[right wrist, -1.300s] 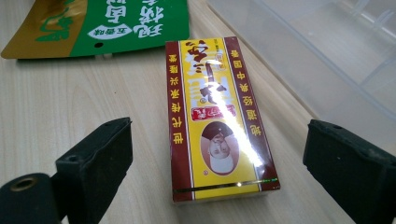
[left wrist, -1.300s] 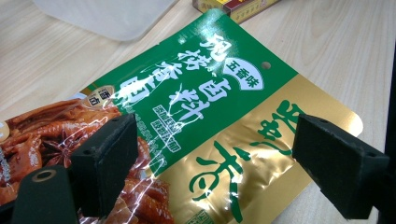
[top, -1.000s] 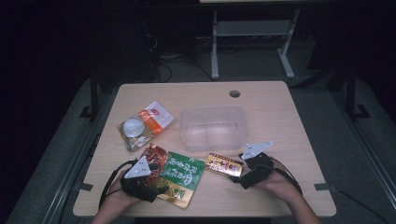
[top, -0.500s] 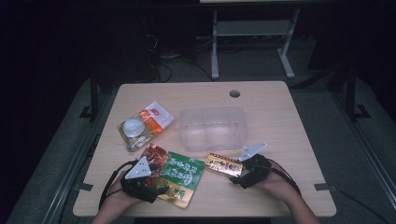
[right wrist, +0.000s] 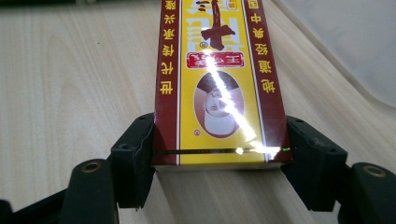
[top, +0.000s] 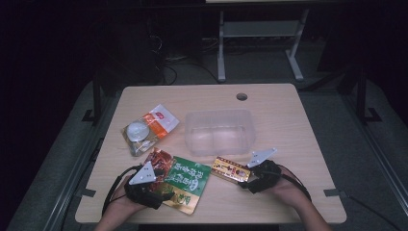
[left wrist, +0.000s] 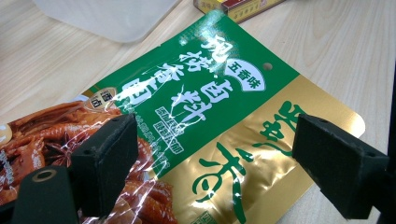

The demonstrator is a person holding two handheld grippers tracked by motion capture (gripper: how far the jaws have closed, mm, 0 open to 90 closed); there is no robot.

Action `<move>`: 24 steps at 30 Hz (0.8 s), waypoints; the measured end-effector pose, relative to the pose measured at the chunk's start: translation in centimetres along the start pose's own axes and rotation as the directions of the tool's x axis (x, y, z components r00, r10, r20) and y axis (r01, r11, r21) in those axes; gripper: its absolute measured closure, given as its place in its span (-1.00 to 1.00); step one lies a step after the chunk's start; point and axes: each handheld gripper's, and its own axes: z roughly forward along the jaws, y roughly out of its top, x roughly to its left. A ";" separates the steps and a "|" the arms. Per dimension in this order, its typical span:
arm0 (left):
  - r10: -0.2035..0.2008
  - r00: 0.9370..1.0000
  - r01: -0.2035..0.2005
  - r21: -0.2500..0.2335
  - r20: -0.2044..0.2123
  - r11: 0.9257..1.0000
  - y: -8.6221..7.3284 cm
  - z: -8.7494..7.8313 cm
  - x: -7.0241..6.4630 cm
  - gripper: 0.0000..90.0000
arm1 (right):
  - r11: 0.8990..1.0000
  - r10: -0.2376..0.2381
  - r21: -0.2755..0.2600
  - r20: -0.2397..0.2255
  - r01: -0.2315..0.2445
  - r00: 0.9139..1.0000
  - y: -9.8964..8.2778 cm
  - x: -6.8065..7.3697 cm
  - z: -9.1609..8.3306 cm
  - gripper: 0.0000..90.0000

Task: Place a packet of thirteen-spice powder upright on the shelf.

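Two hand-held grippers: right (right wrist: 217, 161), jaws just closing, clamps a glossy rectangular box (right wrist: 217, 84); left (left wrist: 215, 158), jaws apart, straddles a crinkly foil pouch (left wrist: 205, 116) on the woodgrain table (right wrist: 70, 84).

Glossy packaging on matt wood
Green foil pouch (left wrist: 205, 140) shiny, crinkled; red-yellow carton (right wrist: 219, 84) glossy card; desk (top: 308, 125) pale matt woodgrain; tub (top: 219, 132) frosted plastic.

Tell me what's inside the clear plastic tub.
The clear plastic tub looks empty: through its walls the light wooden table shows. Nothing lies in it that I can make out.
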 end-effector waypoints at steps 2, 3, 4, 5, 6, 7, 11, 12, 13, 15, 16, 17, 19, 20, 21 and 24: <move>0.005 1.000 -0.005 -0.006 0.001 1.000 0.1 0.1 0.0 -0.69 | 1.000 0.000 0.001 -0.002 0.000 1.000 -0.1 0.0 -0.3 -0.29; 0.009 1.000 -0.009 -0.003 0.002 1.000 0.1 0.1 0.1 -0.69 | 1.000 -0.003 0.003 -0.006 0.003 1.000 -0.1 -0.1 -0.4 -0.29; 0.014 1.000 -0.014 0.001 0.002 1.000 0.2 0.1 0.1 -0.69 | 1.000 -0.001 0.003 -0.008 0.001 1.000 -0.1 -0.1 -0.6 -0.29; 0.013 1.000 -0.013 0.001 0.005 1.000 0.2 0.2 0.1 -0.69 | 1.000 0.004 0.005 -0.011 -0.004 1.000 -0.2 -0.1 -0.8 -0.28; 0.012 1.000 -0.012 0.002 0.005 1.000 0.2 0.3 0.1 -0.69 | 1.000 0.003 0.004 -0.017 -0.003 1.000 -0.3 -0.3 -1.0 -0.28; 0.017 1.000 -0.017 0.004 0.003 1.000 0.3 0.3 0.2 -0.69 | 1.000 0.005 -0.002 -0.015 -0.005 1.000 -0.3 -0.3 -1.2 -0.28; 0.028 1.000 -0.028 0.003 0.014 1.000 0.6 0.4 0.3 -0.69 | 1.000 0.000 -0.020 -0.023 -0.001 1.000 -0.6 -0.3 -2.0 -0.28; 0.035 0.999 -0.036 0.005 0.017 0.999 0.7 0.5 0.3 -0.69 | 1.000 -0.009 -0.023 -0.025 0.009 1.000 -0.6 -0.4 -2.1 -0.28; 0.034 0.999 -0.034 0.003 0.023 0.999 0.8 0.5 0.3 -0.69 | 1.000 -0.008 -0.028 -0.032 0.008 0.999 -0.6 -0.3 -2.4 -0.28; 0.037 0.998 -0.038 0.012 0.051 0.999 1.0 0.6 0.4 -0.69 | 0.999 -0.014 -0.032 -0.037 0.013 0.999 -0.6 -0.2 -2.7 -0.28; 0.047 0.997 -0.048 0.018 0.062 0.999 1.1 0.7 0.4 -0.69 | 0.999 -0.021 -0.038 -0.037 0.020 0.999 -0.6 -0.1 -2.8 -0.28; 0.051 0.996 -0.053 0.018 0.071 0.998 1.3 0.7 0.4 -0.69 | 0.999 -0.026 -0.045 -0.045 0.024 0.999 -0.6 0.0 -3.0 -0.28; 0.073 0.994 -0.075 0.016 0.079 0.997 1.8 0.7 0.4 -0.69 | 0.998 -0.042 -0.053 -0.045 0.040 0.998 -0.5 0.1 -3.3 -0.28; 0.081 0.993 -0.083 0.012 0.086 0.997 2.1 0.7 0.4 -0.69 | 0.998 -0.046 -0.055 -0.050 0.044 0.998 -0.4 0.1 -3.4 -0.28; 0.088 0.992 -0.089 0.009 0.092 0.996 2.4 0.7 0.5 -0.69 | 0.997 -0.047 -0.060 -0.055 0.044 0.997 -0.4 0.1 -3.5 -0.28; 0.124 0.987 -0.126 0.007 0.106 0.992 3.3 0.9 0.7 -0.69 | 0.995 -0.077 -0.064 -0.061 0.073 0.995 -0.1 0.0 -3.7 -0.28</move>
